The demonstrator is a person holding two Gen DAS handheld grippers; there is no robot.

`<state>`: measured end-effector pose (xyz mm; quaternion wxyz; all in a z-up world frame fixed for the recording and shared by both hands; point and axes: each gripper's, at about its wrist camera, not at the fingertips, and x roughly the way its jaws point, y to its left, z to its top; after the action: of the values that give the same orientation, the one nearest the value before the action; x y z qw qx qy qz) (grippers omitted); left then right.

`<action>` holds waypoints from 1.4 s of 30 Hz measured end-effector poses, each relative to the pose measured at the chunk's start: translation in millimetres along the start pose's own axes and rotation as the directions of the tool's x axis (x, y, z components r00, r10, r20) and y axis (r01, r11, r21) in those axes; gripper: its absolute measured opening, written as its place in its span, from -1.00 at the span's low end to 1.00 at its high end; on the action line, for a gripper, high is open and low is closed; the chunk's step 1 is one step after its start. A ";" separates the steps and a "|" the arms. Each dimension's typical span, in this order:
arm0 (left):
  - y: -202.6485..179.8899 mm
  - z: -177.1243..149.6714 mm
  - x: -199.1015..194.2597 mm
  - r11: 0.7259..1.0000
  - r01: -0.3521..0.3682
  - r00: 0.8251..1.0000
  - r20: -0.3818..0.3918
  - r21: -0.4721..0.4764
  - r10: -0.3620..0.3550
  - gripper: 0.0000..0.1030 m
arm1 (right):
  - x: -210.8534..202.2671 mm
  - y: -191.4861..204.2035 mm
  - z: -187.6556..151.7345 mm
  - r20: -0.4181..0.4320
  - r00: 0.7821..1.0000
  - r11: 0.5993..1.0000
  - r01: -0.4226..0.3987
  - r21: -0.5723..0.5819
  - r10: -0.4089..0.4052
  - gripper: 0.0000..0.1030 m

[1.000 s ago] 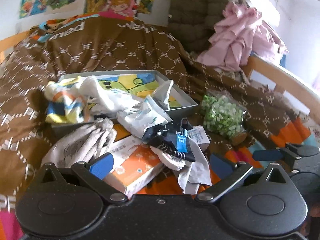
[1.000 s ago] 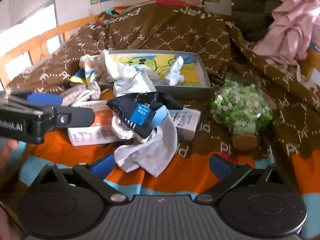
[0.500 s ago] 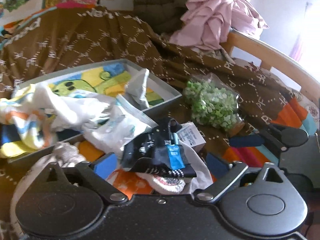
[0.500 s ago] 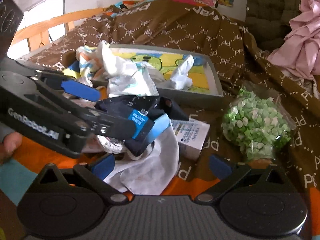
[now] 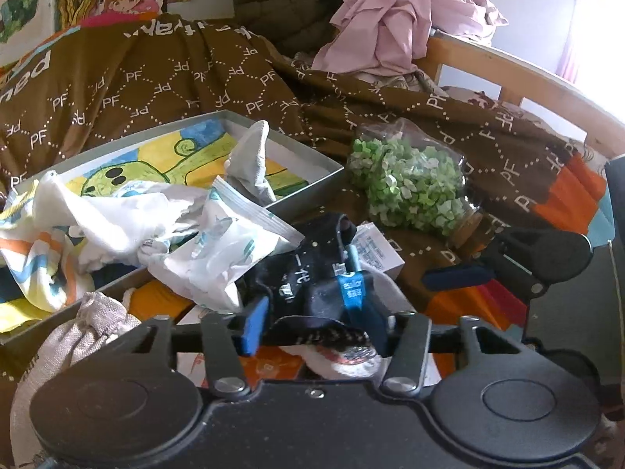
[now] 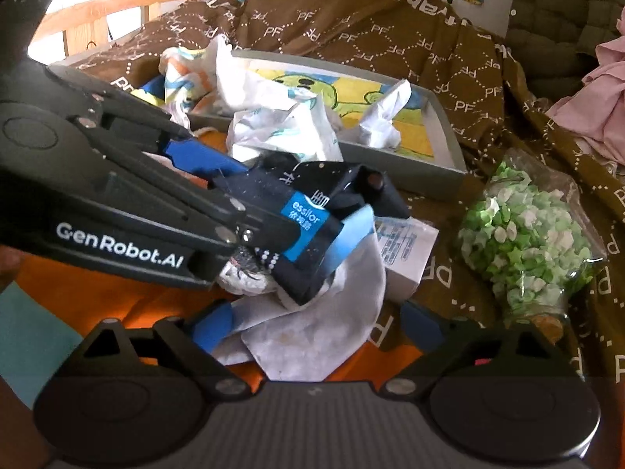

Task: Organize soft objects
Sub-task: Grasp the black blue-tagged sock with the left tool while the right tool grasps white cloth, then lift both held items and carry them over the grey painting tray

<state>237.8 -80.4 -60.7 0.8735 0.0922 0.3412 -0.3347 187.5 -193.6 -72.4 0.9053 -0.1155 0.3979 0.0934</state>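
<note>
Matt black cloth pouch (image 5: 312, 285), glossy blue label (image 5: 351, 289)

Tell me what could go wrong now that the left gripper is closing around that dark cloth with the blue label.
The left gripper has just been closing around the dark cloth. It may also pinch the white sock beneath.

Lifting could drag the white cloth and nudge the small white box.

The right gripper, open nearby, might collide with the left.
</note>
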 end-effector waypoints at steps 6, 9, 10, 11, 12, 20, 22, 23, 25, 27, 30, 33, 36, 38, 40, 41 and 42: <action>-0.6 -1.3 -1.2 1.000 -0.025 1.000 0.013 0.018 0.025 -0.35 | 3.5 -1.7 -1.6 -0.027 1.000 1.000 0.003 0.014 -0.002 0.77; 4.5 0.7 -2.7 1.000 -0.017 1.000 0.014 -0.012 0.018 -0.49 | 3.0 -3.8 -2.6 -0.040 0.999 0.999 -0.002 0.039 0.003 0.73; 8.2 1.4 -3.9 0.999 -0.008 1.000 0.016 -0.037 0.009 -0.52 | 4.1 -6.0 -2.4 -0.046 0.999 0.999 -0.007 0.052 0.009 0.71; 11.2 1.7 -5.0 0.998 0.000 1.000 0.019 -0.060 0.002 -0.59 | 4.4 -7.7 -2.7 -0.052 0.999 0.998 -0.013 0.064 0.016 0.67; 13.9 2.3 -5.4 0.997 0.004 1.000 0.022 -0.082 -0.002 -0.70 | 4.5 -9.4 -2.9 -0.057 0.998 0.997 -0.021 0.078 0.025 0.62; 30.0 3.7 -9.9 0.979 0.009 0.999 0.045 -0.204 0.001 -0.88 | 6.6 -18.7 -5.4 -0.081 0.991 0.983 -0.093 0.158 0.106 0.22; 32.3 4.3 -11.7 0.976 0.017 0.999 0.053 -0.219 -0.006 -0.88 | 6.3 -20.9 -6.3 -0.083 0.989 0.977 -0.110 0.181 0.126 0.09; 33.0 4.8 -13.0 0.974 0.022 0.998 0.058 -0.225 -0.009 -0.88 | 6.2 -22.2 -6.6 -0.084 0.988 0.975 -0.114 0.192 0.132 0.00; 34.6 6.5 -16.2 0.970 0.029 0.998 0.068 -0.241 -0.013 -0.89 | 5.4 -25.0 -7.1 -0.083 0.987 0.970 -0.117 0.215 0.138 -0.17; 35.6 7.0 -19.4 0.967 0.032 0.997 0.077 -0.254 -0.013 -0.89 | 5.6 -27.3 -6.6 -0.080 0.986 0.965 -0.121 0.234 0.143 -0.38; 36.5 7.6 -23.5 0.962 0.030 0.996 0.084 -0.271 -0.007 -0.90 | 1.8 -27.5 -5.9 -0.065 0.988 0.963 -0.121 0.241 0.141 -0.58; 37.4 7.4 -28.2 0.959 0.033 0.995 0.095 -0.281 -0.007 -0.90 | -3.5 -25.0 -4.7 -0.053 0.991 0.969 -0.106 0.225 0.120 -0.64; 37.7 8.1 -33.3 0.953 0.054 0.994 0.108 -0.298 -0.023 -0.90 | -12.1 -23.3 -3.0 -0.035 0.996 0.975 -0.070 0.212 0.079 -0.70; 37.5 8.7 -36.8 0.949 0.077 0.992 0.122 -0.307 -0.040 -0.90 | -17.1 -23.2 -3.3 -0.024 0.999 0.979 -0.018 0.205 0.023 -0.73; 36.7 9.2 -39.1 0.943 0.098 0.990 0.130 -0.319 -0.058 -0.90 | -21.0 -30.0 -3.8 -0.012 1.000 0.972 0.008 0.236 -0.006 -0.74; 35.4 9.4 -40.4 0.941 0.104 0.989 0.132 -0.322 -0.064 -0.90 | -22.8 -32.1 -4.4 -0.004 1.000 0.968 0.014 0.249 -0.013 -0.74; 34.4 9.5 -41.6 0.940 0.109 0.989 0.135 -0.323 -0.069 -0.90 | -25.3 -34.1 -4.2 0.007 1.000 0.966 0.022 0.257 -0.025 -0.74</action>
<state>242.7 -36.3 -28.5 0.8797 -0.0912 0.3424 -0.3170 176.7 -229.3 -51.8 0.9157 -0.0015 0.4008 0.0308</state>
